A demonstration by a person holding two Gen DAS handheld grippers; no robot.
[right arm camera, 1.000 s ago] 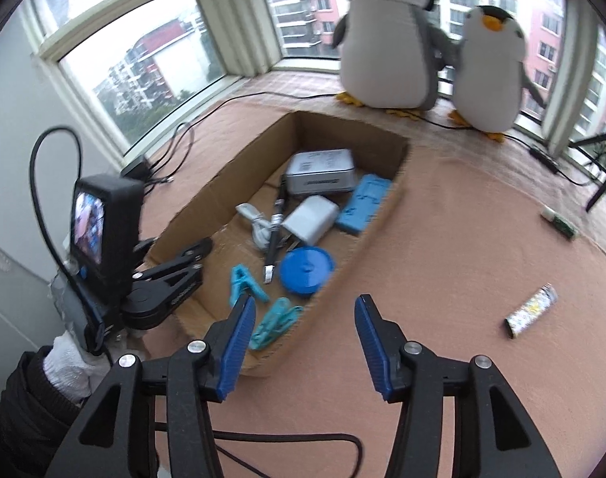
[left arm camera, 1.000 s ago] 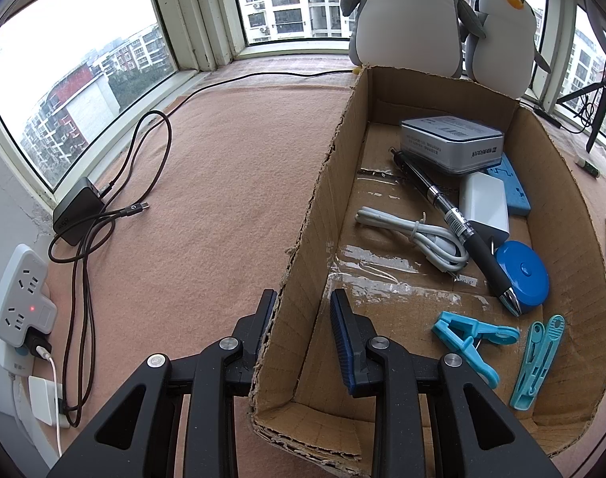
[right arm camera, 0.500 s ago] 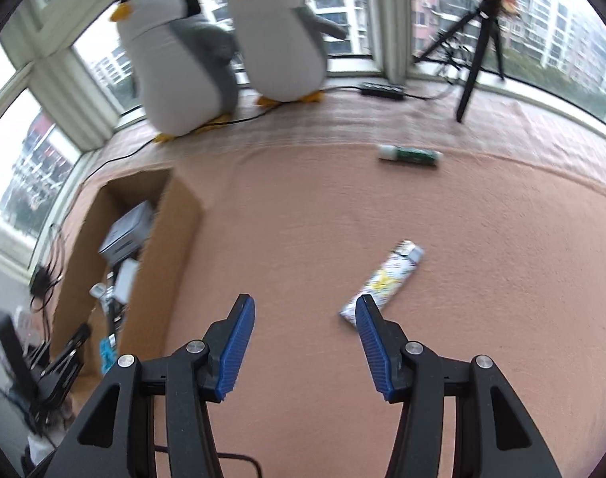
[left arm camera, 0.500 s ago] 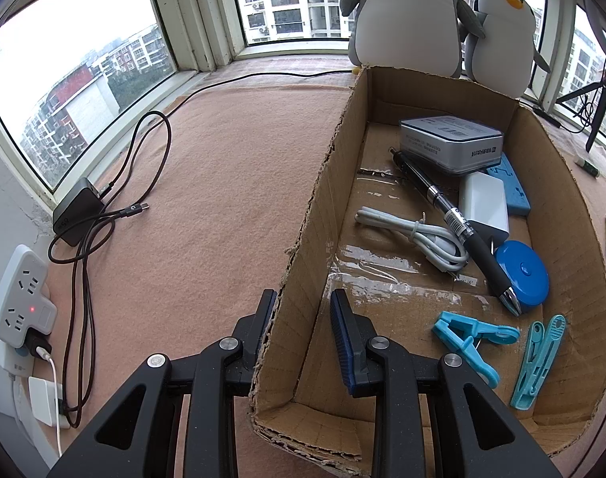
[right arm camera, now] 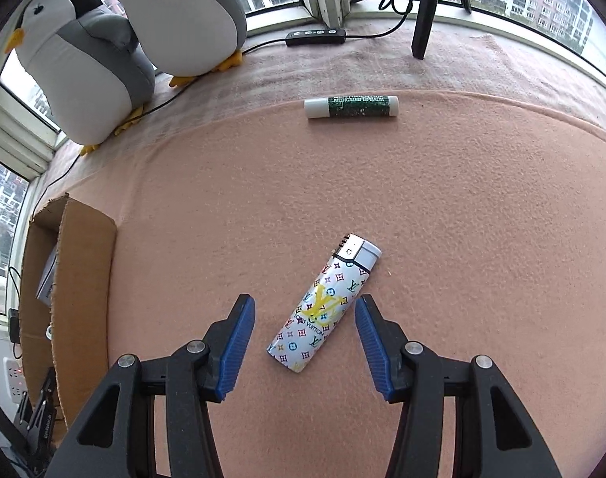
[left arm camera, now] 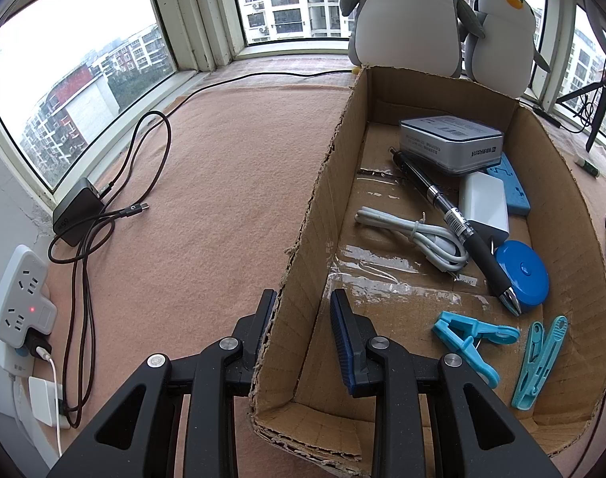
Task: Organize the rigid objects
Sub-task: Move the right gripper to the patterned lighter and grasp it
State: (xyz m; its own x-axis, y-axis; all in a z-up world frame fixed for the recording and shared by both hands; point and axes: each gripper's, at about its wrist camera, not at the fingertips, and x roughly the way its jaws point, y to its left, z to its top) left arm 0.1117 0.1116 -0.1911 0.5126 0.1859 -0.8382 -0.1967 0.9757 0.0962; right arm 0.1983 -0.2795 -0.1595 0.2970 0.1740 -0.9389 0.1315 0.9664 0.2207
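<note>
A pink felt mat [right arm camera: 442,207] covers the window ledge and serves as the work surface. On it stands an open cardboard box [left arm camera: 573,215], the collecting bin, already holding a grey case [left arm camera: 450,143], a white adapter [left arm camera: 484,203], a coiled white cable [left arm camera: 418,237], a black pen [left arm camera: 458,227], a round blue tape measure [left arm camera: 522,271] and light-blue clips [left arm camera: 470,334]. The left gripper [left arm camera: 299,334] is clamped on the box's near side wall, one finger outside and one inside, presumably to steady the box while items are dropped in. Two plush penguins [right arm camera: 135,40] sit at the far edge and play no evident part. The right gripper [right arm camera: 303,342] points steeply down with its jaws spread and touching nothing; between them, on the mat and well apart from the box, lies the patterned lighter [right arm camera: 323,302], set obliquely to the jaws, so a slight wrist roll would likely square the grasp. A green lip-balm tube [right arm camera: 350,106] lies farther off, probably the next item.
</note>
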